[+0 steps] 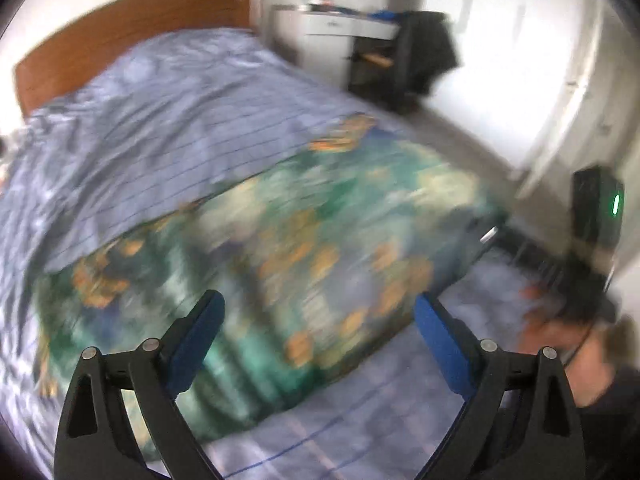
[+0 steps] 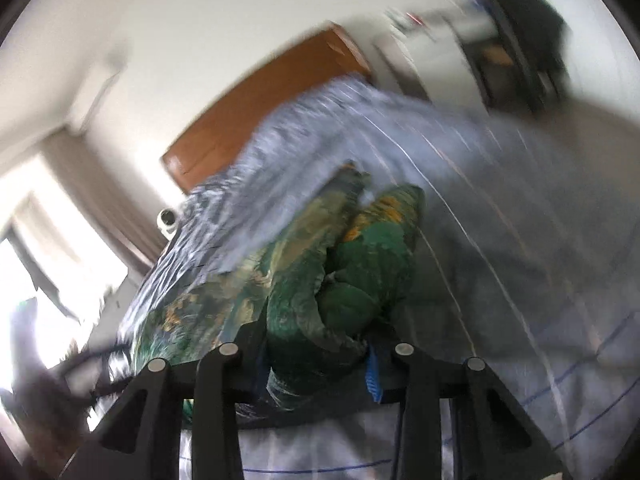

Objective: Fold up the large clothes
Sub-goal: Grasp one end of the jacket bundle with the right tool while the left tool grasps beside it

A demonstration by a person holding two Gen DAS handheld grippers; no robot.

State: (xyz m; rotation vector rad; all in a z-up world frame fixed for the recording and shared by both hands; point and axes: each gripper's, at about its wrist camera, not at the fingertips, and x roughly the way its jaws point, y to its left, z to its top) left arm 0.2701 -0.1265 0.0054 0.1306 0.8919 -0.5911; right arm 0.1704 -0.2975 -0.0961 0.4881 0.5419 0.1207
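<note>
— Where's your garment?

— The green and orange garment (image 1: pixel 280 264) lies spread across the middle of the left wrist picture, on the striped bedspread (image 1: pixel 152 120), blurred.

— And your grippers?

— Your left gripper (image 1: pixel 320 340) at the bottom of that frame is spread wide, holding nothing. Your right gripper (image 2: pixel 316 364) is clenched on a bunched green fold of the garment, low centre in its picture. The wooden headboard (image 2: pixel 256 120) sits upper left.

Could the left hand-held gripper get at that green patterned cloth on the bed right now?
Probably yes: the left hand-held gripper is open, and the green patterned cloth lies uncovered just ahead.
</note>
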